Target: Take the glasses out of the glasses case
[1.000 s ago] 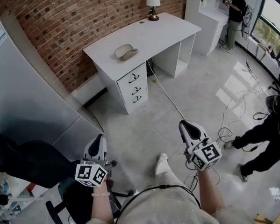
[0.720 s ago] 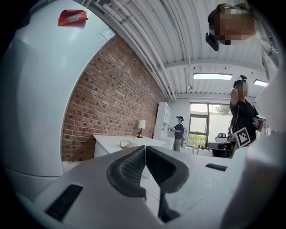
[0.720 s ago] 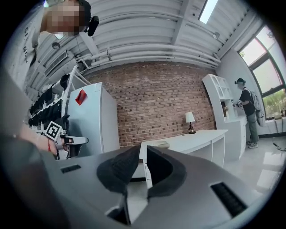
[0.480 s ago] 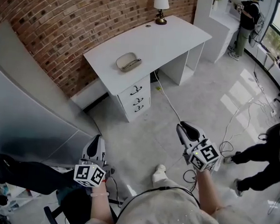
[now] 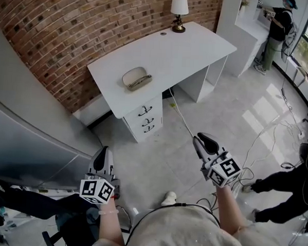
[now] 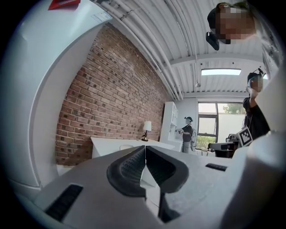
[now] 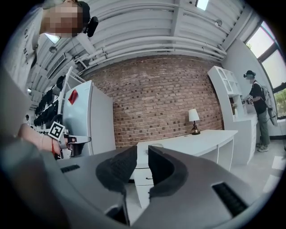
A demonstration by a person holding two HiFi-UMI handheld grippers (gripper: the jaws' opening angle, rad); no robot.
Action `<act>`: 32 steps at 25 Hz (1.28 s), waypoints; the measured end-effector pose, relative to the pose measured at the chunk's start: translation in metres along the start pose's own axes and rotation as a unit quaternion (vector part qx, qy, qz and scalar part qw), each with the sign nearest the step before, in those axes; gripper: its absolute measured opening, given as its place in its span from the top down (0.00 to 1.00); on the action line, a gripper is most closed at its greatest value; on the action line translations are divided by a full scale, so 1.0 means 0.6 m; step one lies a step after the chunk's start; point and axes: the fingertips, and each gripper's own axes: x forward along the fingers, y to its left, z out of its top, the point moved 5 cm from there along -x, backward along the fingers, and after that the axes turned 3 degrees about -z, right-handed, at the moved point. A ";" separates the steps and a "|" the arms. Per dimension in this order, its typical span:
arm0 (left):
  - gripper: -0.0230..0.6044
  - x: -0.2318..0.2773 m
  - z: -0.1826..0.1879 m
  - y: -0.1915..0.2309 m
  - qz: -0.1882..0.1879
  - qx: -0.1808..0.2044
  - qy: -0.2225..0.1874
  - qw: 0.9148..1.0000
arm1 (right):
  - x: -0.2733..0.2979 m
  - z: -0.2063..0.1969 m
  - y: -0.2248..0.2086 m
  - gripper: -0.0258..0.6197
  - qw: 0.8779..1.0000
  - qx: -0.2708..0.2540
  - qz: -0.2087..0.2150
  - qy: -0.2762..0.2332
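**Plainly one case, two grippers, well apart**

Counted on the white desk [image 5: 194, 47]: one beige glasses case [image 5: 136, 78], apparently closed, near the front edge above three drawers [image 5: 145, 119]. One lamp [image 5: 179, 10] at the far corner.

Two grippers, both well short of the desk, aimed towards it – left gripper [image 5: 104, 152] with jaws pressed together on nothing, right gripper [image 5: 206, 143] with jaws opening, nothing between them.

Two other persons: one [image 5: 276, 28] at white shelving [image 5: 236, 26], one [image 5: 289, 188] at the right edge.

Pale tiled floor [image 5: 211, 102] strewn with cables [image 5: 269, 126]; brick wall [image 5: 71, 28] behind the desk; grey partition [image 5: 25, 128] at left.
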 end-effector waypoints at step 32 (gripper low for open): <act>0.95 0.246 0.026 0.076 -0.013 0.029 -0.011 0.999 | 0.235 0.014 -0.111 0.81 0.998 0.009 0.059 0.013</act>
